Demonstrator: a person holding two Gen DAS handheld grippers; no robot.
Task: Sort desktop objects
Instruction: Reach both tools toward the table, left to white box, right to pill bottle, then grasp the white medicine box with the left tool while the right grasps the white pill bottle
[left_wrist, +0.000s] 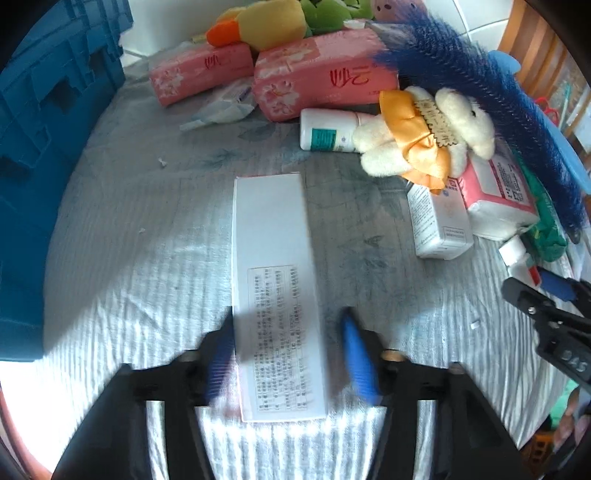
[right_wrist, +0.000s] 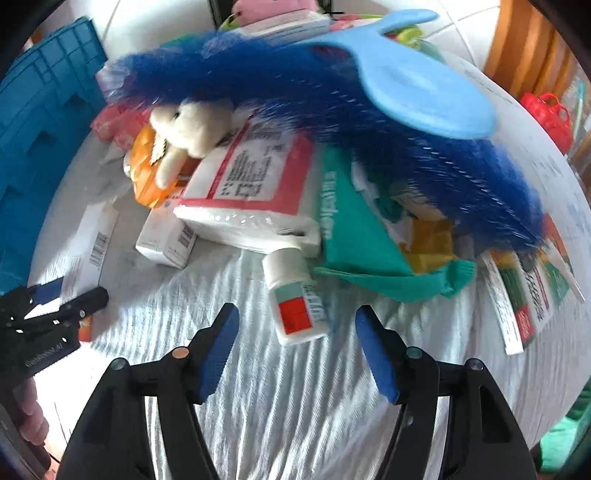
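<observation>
A long white box (left_wrist: 275, 280) with small print lies on the pale cloth, its near end between the fingers of my left gripper (left_wrist: 288, 343). The jaws stand open around it; the left pad is at its edge and the right pad stands apart. The box also shows in the right wrist view (right_wrist: 86, 245). My right gripper (right_wrist: 295, 350) is open, its pads either side of a small white bottle (right_wrist: 295, 295) with a red and teal label lying on the cloth. The bottle is just beyond the fingertips.
A blue crate (left_wrist: 44, 147) stands at the left. A pile sits behind: pink tissue packs (left_wrist: 317, 77), a cream plush toy (left_wrist: 417, 140), a blue brush (right_wrist: 369, 122), white medicine boxes (left_wrist: 439, 221), a green packet (right_wrist: 354, 236), plush toys (left_wrist: 266, 22).
</observation>
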